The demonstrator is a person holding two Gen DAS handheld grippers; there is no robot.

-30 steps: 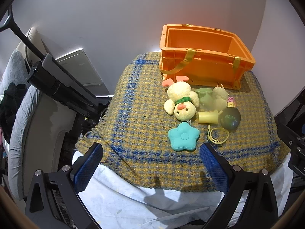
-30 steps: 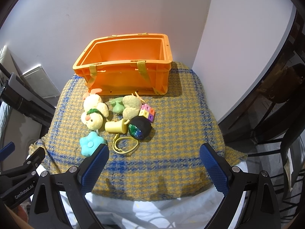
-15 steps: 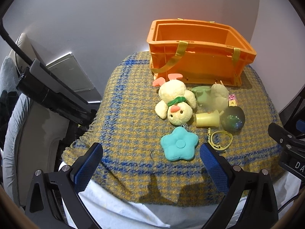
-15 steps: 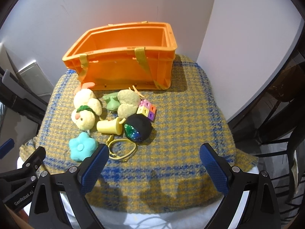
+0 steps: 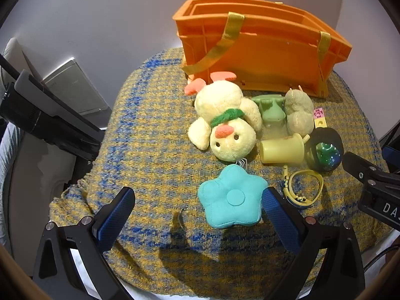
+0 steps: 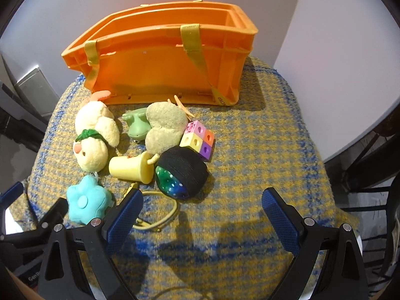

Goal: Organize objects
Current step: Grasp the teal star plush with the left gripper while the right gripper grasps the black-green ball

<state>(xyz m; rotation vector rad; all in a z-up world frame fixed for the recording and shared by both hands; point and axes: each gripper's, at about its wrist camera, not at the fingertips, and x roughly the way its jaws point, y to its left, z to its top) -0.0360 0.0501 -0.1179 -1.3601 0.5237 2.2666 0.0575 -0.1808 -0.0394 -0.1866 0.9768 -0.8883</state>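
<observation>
An orange crate (image 5: 262, 50) (image 6: 165, 72) stands at the back of the checked cloth. In front of it lie a yellow plush chick (image 5: 225, 122) (image 6: 93, 137), a teal star cushion (image 5: 232, 200) (image 6: 86, 203), a yellow cup (image 5: 282, 148) (image 6: 130, 167), a dark ball (image 5: 325, 150) (image 6: 181, 172), a green toy phone (image 5: 271, 111) (image 6: 137, 123), a beige plush (image 5: 298, 115) (image 6: 163, 126), a coloured cube (image 6: 198, 140) and a yellow band (image 5: 303, 187) (image 6: 160, 210). My left gripper (image 5: 197, 207) is open, just short of the star. My right gripper (image 6: 201, 211) is open before the ball.
The yellow-and-blue checked cloth (image 5: 150, 150) (image 6: 262, 150) covers a small table against a white wall. A dark chair frame (image 6: 370, 175) stands at the right; black equipment (image 5: 50, 120) and a grey panel (image 5: 75, 87) sit at the left. Bare cloth lies right of the toys.
Both grippers have moved forward and lower toward the toys, which now look larger and closer. Nothing has been picked up; both stay open.
</observation>
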